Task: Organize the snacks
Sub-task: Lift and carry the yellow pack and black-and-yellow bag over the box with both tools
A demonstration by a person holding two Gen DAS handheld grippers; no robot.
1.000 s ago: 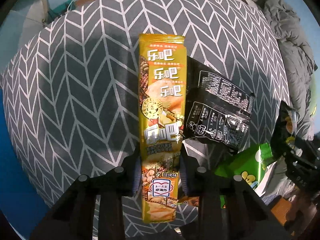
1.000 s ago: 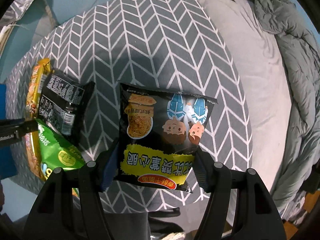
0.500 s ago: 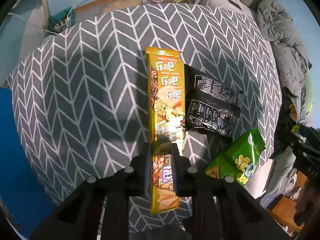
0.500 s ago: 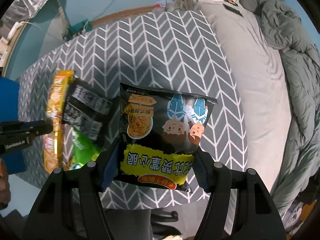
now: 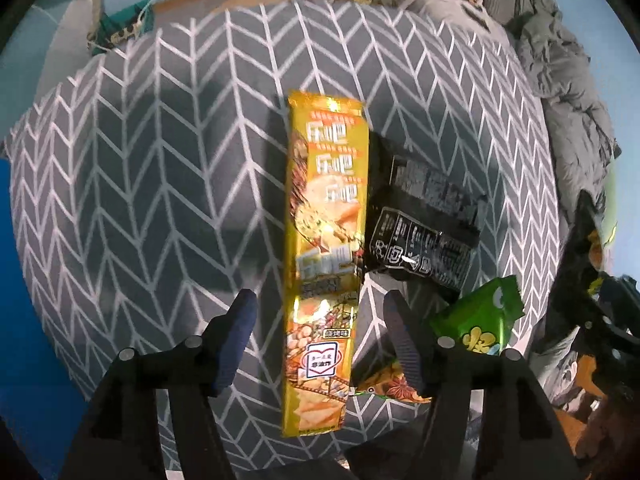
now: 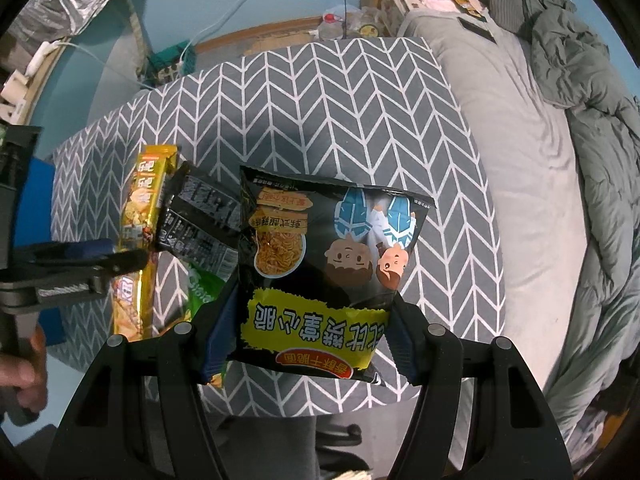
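Observation:
A long gold snack pack point(image 5: 324, 256) lies on the grey chevron cloth point(image 5: 160, 184), lengthwise between the fingers of my left gripper point(image 5: 320, 316), which is open and stands clear of it on both sides. A black packet point(image 5: 428, 236) lies to its right and a green bag point(image 5: 480, 328) lies nearer, at the right. My right gripper point(image 6: 308, 320) is shut on a black-and-yellow noodle snack bag point(image 6: 324, 264) and holds it above the cloth. The gold pack point(image 6: 140, 216), the black packet point(image 6: 200, 220) and the left gripper point(image 6: 80, 264) show at the left of the right wrist view.
The cloth-covered table point(image 6: 340, 112) ends close in front of me. A bed with a grey sheet point(image 6: 520, 140) and a rumpled duvet point(image 6: 580, 60) runs along the right. Cables and clutter point(image 6: 172, 60) lie on the floor beyond the table. A blue surface point(image 5: 24, 300) is at the left.
My left gripper has opened and let go of the gold pack, which now lies on the cloth. Both grippers have risen and drawn back. The right gripper still holds its bag.

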